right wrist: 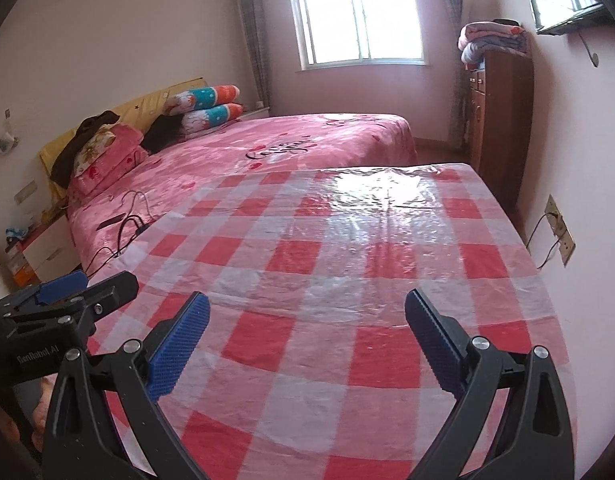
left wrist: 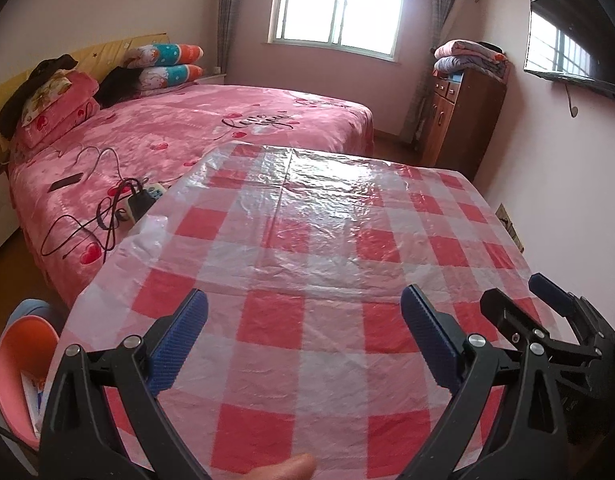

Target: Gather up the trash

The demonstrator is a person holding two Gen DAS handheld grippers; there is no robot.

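The bed [left wrist: 211, 128] is the biggest thing around me, running along the left edge of my table [left wrist: 307, 240], its pink fleecy cover printed with hearts and a looping script. Stacked pillows [left wrist: 167, 66] and a dark garment lie at its head against a yellow headboard. On the near part of the cover, just beside the table's left edge, black cables [left wrist: 103, 216] coil around a charger, with a flat dark phone [left wrist: 65, 182] a little further in.

The table carries a thin crinkled plastic sheet in red and white checks — glossy, glaring under the window [left wrist: 339, 4] at its far edge. I see no trash on this surface in either view. A brown wooden cabinet [right wrist: 499, 120] stands past the far right corner with folded blankets [right wrist: 491, 42] on top; a dark screen [left wrist: 575, 48] hangs on the right wall, and a wall socket [right wrist: 561, 230] with a cord sits beside the right edge.

Below the table's near left corner is a pink round bin [left wrist: 19, 364] with paper inside, partly hidden by my arm.

My left gripper [left wrist: 303, 340] hangs over the near edge, jaws spread wide, ribbed blue pads holding nothing. My right gripper [right wrist: 307, 340] is just beside it — equally wide, equally empty
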